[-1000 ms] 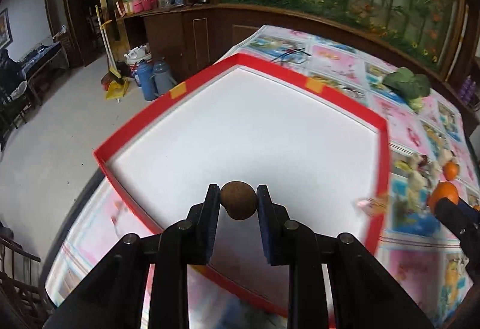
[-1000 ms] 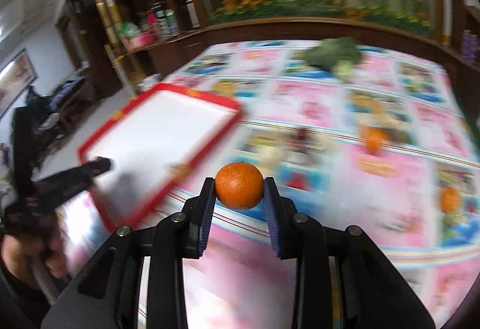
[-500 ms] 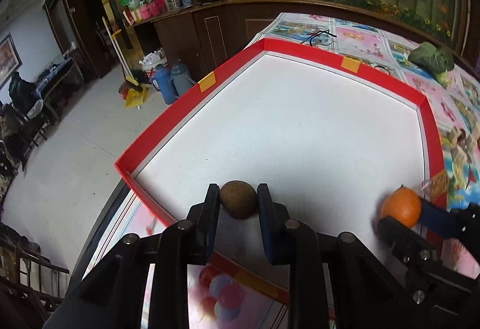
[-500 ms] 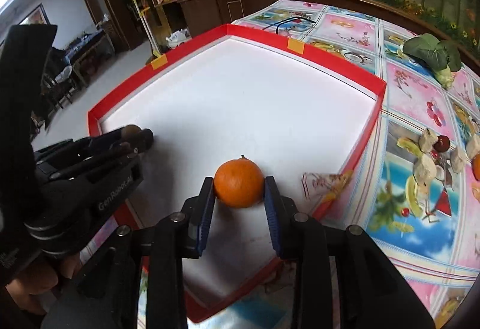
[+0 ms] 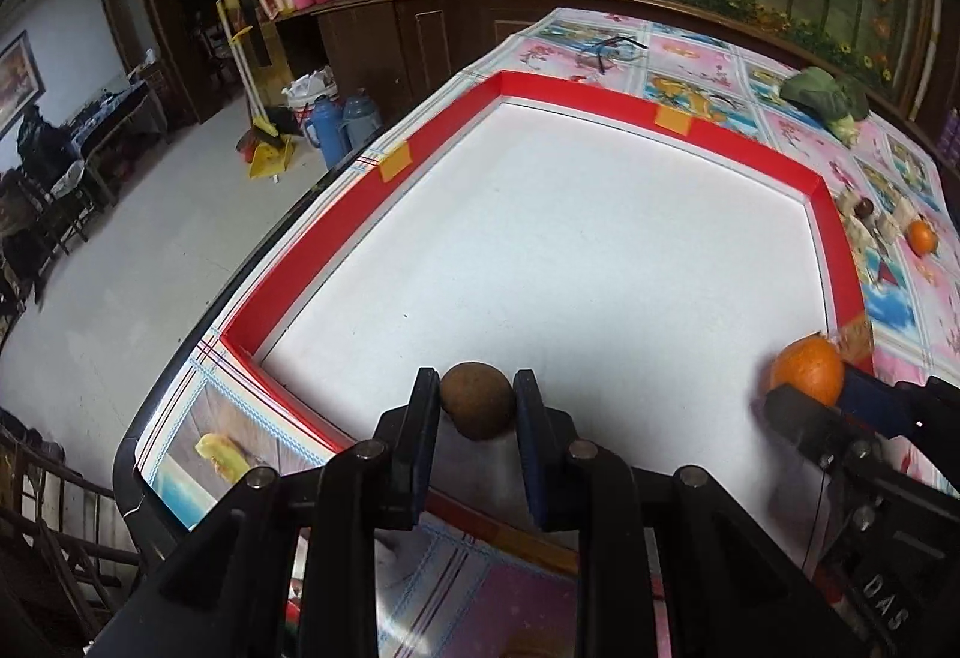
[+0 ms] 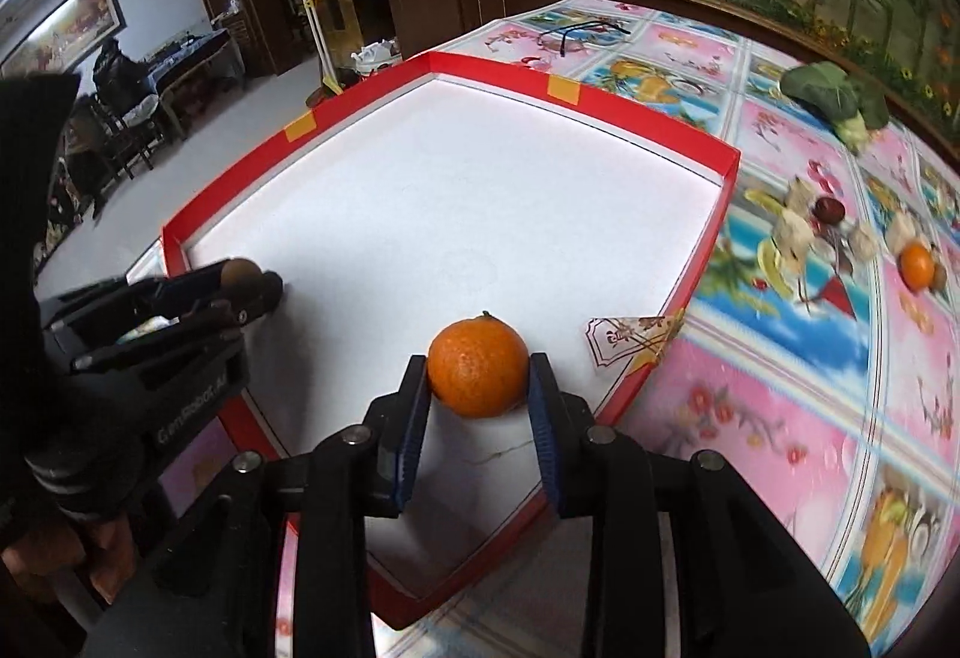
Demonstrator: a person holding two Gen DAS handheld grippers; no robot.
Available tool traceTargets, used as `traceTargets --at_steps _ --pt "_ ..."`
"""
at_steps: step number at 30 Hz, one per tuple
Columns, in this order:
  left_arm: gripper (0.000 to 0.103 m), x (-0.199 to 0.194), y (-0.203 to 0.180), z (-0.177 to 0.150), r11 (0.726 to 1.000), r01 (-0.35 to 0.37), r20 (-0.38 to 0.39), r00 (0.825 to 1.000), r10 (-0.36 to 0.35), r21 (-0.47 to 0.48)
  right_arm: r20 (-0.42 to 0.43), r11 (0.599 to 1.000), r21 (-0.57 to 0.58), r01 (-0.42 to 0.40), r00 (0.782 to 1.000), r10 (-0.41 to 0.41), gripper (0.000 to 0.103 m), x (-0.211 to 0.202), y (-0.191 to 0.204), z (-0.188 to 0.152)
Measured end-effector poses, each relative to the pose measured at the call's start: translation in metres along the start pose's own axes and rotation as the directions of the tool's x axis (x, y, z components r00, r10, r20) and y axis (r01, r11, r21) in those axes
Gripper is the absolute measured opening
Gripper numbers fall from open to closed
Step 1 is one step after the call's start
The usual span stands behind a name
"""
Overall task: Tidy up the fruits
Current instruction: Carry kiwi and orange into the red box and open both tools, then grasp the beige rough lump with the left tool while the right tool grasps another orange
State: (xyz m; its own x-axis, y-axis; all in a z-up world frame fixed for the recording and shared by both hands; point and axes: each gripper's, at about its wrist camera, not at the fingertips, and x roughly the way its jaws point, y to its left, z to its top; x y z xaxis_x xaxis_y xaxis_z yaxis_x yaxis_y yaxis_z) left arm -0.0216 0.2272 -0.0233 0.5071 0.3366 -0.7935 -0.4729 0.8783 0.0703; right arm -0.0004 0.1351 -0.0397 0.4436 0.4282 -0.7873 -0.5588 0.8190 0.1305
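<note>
So both tools are over the big red-walled tray [image 5: 750, 160] with the white floor, which sits on the counter [image 6: 780, 418] covered in a pink and blue picture cloth. The left tool [image 5: 477, 406] is clenched on a small round brown fruit [image 5: 478, 399], pads pressing it from both sides, right above the tray's near-left corner. The right tool [image 6: 479, 376] has an orange [image 6: 478, 365] gripped the same way, little green stem nub on top, hanging over the tray's near edge on the right side. From the left wrist view you can see the orange [image 5: 807, 369] poking out at the right, next to the tray's right wall, and from the right wrist view the brown fruit [image 6: 240, 271] is barely visible at the tip of the other tool [image 6: 255, 286] on the left. Can't tell if either fruit is touching the tray floor or just above it. Inside, the tray looks bare white otherwise. Out on the cloth to the right there's another orange [image 6: 916, 265] with a small brownish thing tucked right beside it, a dark red round fruit [image 6: 830, 209] a bit further back, and a leafy green vegetable [image 6: 831, 94] near the far edge. A pair of glasses [image 6: 579, 33] lies beyond the tray's far wall. There's a torn paper label [image 6: 633, 340] hanging at the tray's right wall.
</note>
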Motion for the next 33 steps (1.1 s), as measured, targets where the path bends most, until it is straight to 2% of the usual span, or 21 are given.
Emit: traceTargets --at_steps 4,8,9,10,11,12,13,14,16,18,19,23,26,30,33 --pt "0.024 0.007 0.005 0.01 0.999 -0.037 -0.003 0.999 0.037 -0.036 0.039 0.999 0.05 0.013 0.999 -0.015 0.035 0.007 -0.015 0.023" --pt "0.024 0.006 0.011 0.01 0.998 -0.043 0.01 0.999 0.043 -0.045 0.023 0.996 0.085 0.023 0.999 -0.025 0.035 0.018 -0.022 0.036" --pt "0.029 0.006 0.011 0.01 0.998 -0.044 0.01 0.999 0.045 -0.041 0.021 0.996 0.086 0.033 0.999 -0.035 0.036 0.02 -0.023 0.036" --pt "0.042 0.007 0.011 0.009 0.998 -0.053 0.006 0.999 0.053 -0.037 0.015 0.995 0.09 0.037 0.999 -0.038 0.037 0.021 -0.023 0.036" --pt "0.049 0.007 0.012 0.009 0.998 -0.058 0.006 0.998 0.059 -0.038 0.001 0.995 0.097 0.036 0.999 -0.036 0.04 0.024 -0.024 0.036" --pt "0.057 0.004 0.014 0.009 0.997 -0.061 0.021 0.998 0.062 -0.045 0.006 0.995 0.097 0.033 0.999 -0.034 0.049 0.023 -0.025 0.036" --pt "0.06 0.0 0.016 0.008 0.997 -0.065 0.036 0.997 0.067 -0.05 0.02 0.995 0.097 0.03 0.999 -0.032 0.056 0.02 -0.024 0.035" --pt "0.062 -0.004 0.017 0.008 0.996 -0.074 0.054 0.996 0.078 -0.058 0.031 0.995 0.095 0.026 0.999 -0.029 0.059 0.016 -0.024 0.035" --pt "0.075 -0.014 0.019 0.007 0.994 -0.079 0.088 0.992 0.086 -0.075 0.059 0.995 0.094 0.036 0.997 -0.042 0.069 0.006 -0.025 0.033" --pt "0.081 -0.024 0.019 0.007 0.993 -0.07 0.128 0.988 0.082 -0.095 0.097 0.994 0.107 0.036 0.994 -0.047 0.074 -0.008 -0.03 0.028" --pt "0.082 -0.029 0.018 0.005 0.992 -0.062 0.15 0.986 0.078 -0.106 0.118 0.992 0.123 0.031 0.992 -0.046 0.076 -0.017 -0.036 0.025" --pt "0.082 -0.048 0.005 0.0 0.992 0.037 0.211 0.978 -0.011 -0.119 0.17 0.984 0.177 0.03 0.984 -0.06 0.08 -0.046 -0.063 0.005" --pt "0.082 -0.06 -0.017 -0.005 0.987 0.128 0.251 0.963 -0.1 -0.095 0.187 0.971 0.235 0.05 0.978 -0.096 0.08 -0.068 -0.097 -0.019" --pt "0.082 -0.068 -0.062 -0.013 0.975 0.219 0.253 0.942 -0.221 0.037 0.166 0.939 0.321 0.125 0.968 -0.186 0.081 -0.088 -0.144 -0.048" --pt "0.082 -0.065 -0.099 -0.017 0.956 0.251 0.207 0.938 -0.279 0.151 0.151 0.91 0.382 0.159 0.961 -0.232 0.081 -0.098 -0.174 -0.063"
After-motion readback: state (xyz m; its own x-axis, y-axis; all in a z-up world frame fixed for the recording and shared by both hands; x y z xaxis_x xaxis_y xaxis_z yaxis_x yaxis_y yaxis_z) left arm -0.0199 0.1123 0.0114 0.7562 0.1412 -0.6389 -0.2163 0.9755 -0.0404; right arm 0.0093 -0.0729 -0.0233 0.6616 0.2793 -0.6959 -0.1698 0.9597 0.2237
